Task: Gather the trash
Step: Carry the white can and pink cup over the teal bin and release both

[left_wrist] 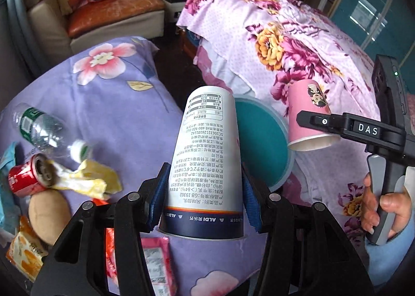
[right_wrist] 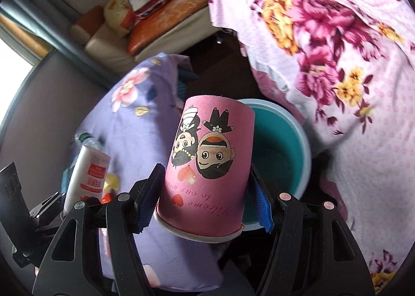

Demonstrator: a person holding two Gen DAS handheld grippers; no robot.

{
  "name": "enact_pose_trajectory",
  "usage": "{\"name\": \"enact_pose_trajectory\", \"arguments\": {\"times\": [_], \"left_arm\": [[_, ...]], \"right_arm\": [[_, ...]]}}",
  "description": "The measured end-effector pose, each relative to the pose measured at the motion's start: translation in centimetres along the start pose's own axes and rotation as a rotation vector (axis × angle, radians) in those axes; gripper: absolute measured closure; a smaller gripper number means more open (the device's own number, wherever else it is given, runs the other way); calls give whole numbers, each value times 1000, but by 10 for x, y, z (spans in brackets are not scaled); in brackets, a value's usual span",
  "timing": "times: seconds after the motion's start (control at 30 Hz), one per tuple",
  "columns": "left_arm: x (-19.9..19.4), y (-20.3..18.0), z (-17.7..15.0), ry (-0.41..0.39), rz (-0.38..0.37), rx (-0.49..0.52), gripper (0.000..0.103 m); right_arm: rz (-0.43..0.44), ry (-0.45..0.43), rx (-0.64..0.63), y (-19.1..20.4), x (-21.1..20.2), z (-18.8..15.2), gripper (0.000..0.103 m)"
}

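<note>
My left gripper (left_wrist: 203, 193) is shut on a white yogurt cup (left_wrist: 207, 155) held upside down above the purple floral cloth (left_wrist: 124, 103). My right gripper (right_wrist: 206, 198) is shut on a pink paper cup (right_wrist: 210, 166) with cartoon figures, also upside down. In the left wrist view the pink cup (left_wrist: 308, 116) hangs just right of the teal bucket (left_wrist: 262, 140). The bucket (right_wrist: 280, 150) lies right behind both cups. The white cup also shows in the right wrist view (right_wrist: 88, 174) at the left.
On the purple cloth at the left lie a clear plastic bottle (left_wrist: 44, 129), a red can (left_wrist: 28, 179), a crumpled yellow wrapper (left_wrist: 88, 179) and snack packets (left_wrist: 26, 249). A pink floral bed cover (left_wrist: 298, 49) fills the right. A sofa (left_wrist: 103, 10) stands behind.
</note>
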State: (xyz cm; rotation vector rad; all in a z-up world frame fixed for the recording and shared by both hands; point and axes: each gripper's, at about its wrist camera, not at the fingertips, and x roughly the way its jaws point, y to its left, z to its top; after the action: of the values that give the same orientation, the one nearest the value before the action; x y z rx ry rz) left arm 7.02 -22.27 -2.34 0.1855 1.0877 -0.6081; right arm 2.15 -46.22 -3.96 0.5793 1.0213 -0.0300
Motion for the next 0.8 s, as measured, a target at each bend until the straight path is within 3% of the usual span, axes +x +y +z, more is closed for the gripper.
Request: {"name": "enact_pose_trajectory", "arguments": {"times": [0.23, 0.57, 0.7, 0.8], "left_arm": [[66, -28, 17, 90, -18, 21, 50], [108, -26, 33, 152, 1, 26, 50], [106, -27, 33, 138, 12, 42, 28], [101, -29, 34, 116, 30, 61, 23]], "right_arm": [[-39, 69, 47, -39, 32, 5, 42], [-74, 140, 81, -61, 74, 13, 42], [-84, 153, 84, -62, 79, 14, 41], [-91, 158, 85, -63, 81, 14, 41]]}}
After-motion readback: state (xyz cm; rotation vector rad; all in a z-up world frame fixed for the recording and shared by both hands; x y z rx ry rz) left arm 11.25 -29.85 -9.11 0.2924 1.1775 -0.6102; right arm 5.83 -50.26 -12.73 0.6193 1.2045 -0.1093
